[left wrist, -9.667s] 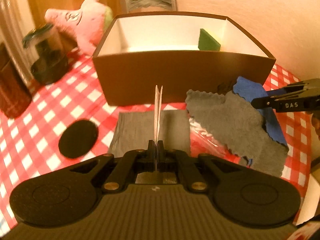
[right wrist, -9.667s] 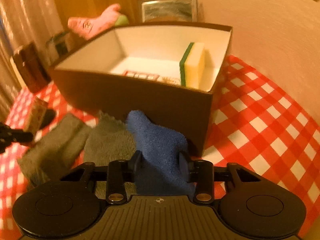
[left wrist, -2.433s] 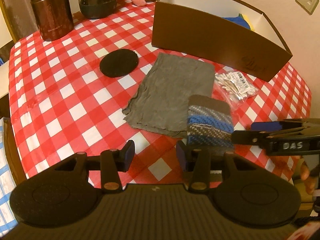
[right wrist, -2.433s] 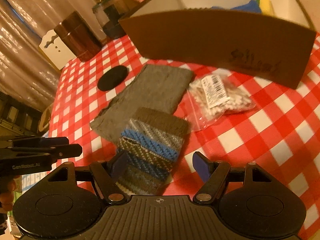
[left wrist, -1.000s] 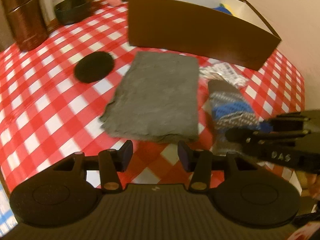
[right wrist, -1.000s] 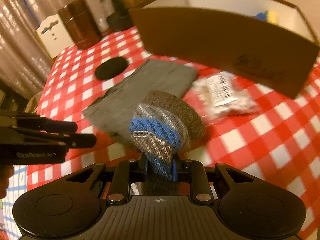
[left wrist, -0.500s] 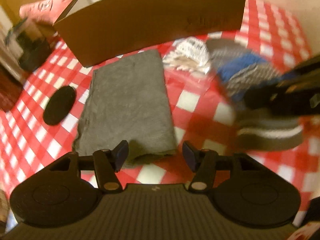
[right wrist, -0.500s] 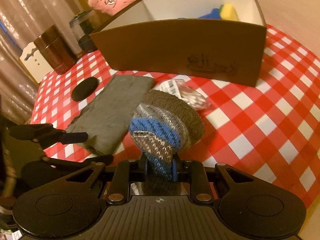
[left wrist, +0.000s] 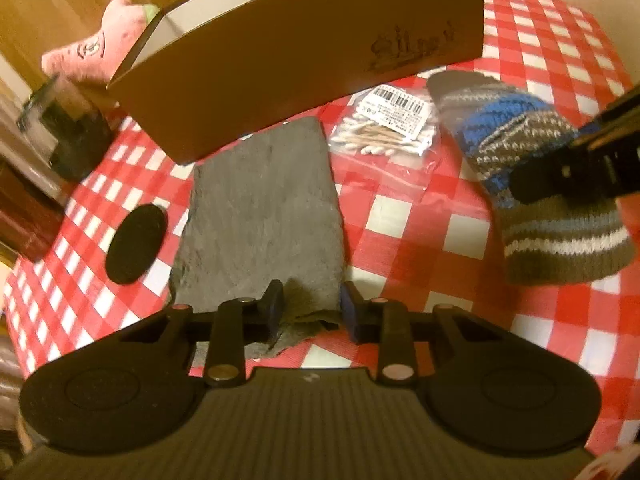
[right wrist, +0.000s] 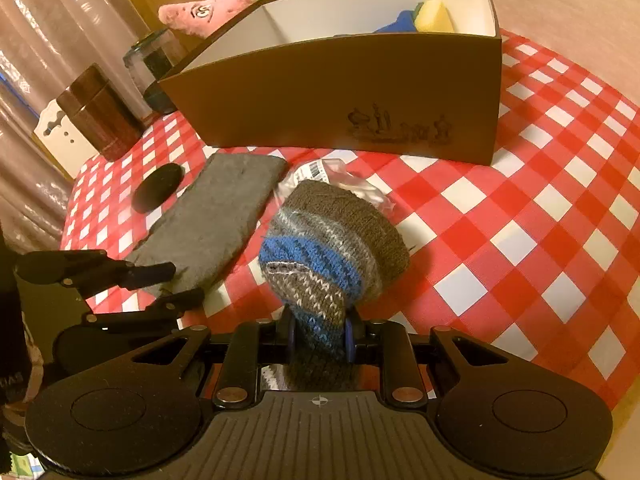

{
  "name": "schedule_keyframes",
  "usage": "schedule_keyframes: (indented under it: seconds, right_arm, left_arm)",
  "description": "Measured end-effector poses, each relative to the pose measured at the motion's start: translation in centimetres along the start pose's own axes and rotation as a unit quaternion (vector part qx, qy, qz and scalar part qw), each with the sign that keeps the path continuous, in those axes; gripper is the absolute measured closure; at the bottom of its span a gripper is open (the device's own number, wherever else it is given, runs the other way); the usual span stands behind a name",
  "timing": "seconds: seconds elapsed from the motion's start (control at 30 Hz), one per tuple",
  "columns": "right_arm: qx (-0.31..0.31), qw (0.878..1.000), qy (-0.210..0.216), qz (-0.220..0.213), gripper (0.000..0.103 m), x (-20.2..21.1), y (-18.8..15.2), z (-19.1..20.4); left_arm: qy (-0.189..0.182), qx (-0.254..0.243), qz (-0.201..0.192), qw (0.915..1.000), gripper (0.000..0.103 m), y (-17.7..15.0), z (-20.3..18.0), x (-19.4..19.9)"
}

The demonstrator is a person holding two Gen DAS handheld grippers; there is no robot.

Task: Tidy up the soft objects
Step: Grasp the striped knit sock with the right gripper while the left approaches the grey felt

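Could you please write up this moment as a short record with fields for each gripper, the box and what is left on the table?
right gripper: shut on the striped knitted sock, lifted off the table
left gripper: jaws just closing around the near edge of the grey cloth, pads not clearly pressing yet
box: brown, open top, holds a yellow sponge and a blue cloth
on the tablecloth: grey cloth, bag of cotton swabs, black round pad
behind the box: pink plush toy
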State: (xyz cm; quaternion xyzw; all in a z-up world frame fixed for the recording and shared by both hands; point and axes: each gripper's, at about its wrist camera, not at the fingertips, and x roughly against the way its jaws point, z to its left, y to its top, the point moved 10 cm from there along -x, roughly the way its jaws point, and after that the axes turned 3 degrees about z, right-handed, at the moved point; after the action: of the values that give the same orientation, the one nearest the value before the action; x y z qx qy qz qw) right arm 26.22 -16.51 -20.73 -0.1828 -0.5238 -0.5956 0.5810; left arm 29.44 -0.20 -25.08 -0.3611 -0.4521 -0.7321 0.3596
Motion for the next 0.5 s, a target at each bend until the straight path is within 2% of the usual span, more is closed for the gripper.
schedule_keyframes:
  seconds: [0.17, 0.23, 0.3, 0.4, 0.5]
  right_arm:
    - [-0.003, 1.000, 0.005, 0.006, 0.081, -0.3, 0.0, 0.1]
    - [-0.002, 1.000, 0.004, 0.008, 0.081, -0.3, 0.0, 0.0]
    - [-0.004, 1.000, 0.003, 0.009, 0.081, -0.4, 0.0, -0.1]
    - [-0.006, 1.000, 0.002, 0.009, 0.081, -0.4, 0.0, -0.3]
    - [-0.007, 1.000, 0.003, 0.008, 0.081, -0.4, 0.1, -0.3]
  left_arm:
    - [0.034, -0.007, -0.005, 0.9994, 0.057, 0.1, 0.0, -0.6]
    - [0.039, -0.004, -0.007, 0.9992, 0.058, 0.3, 0.1, -0.7]
    - [0.030, 0.005, -0.001, 0.9996, 0.078, 0.2, 0.2, -0.7]
    - [0.049, 0.002, -0.004, 0.9988, 0.082, 0.5, 0.9, -0.5]
    - [0.070, -0.004, -0.018, 0.9974, 0.079, 1.1, 1.7, 0.2]
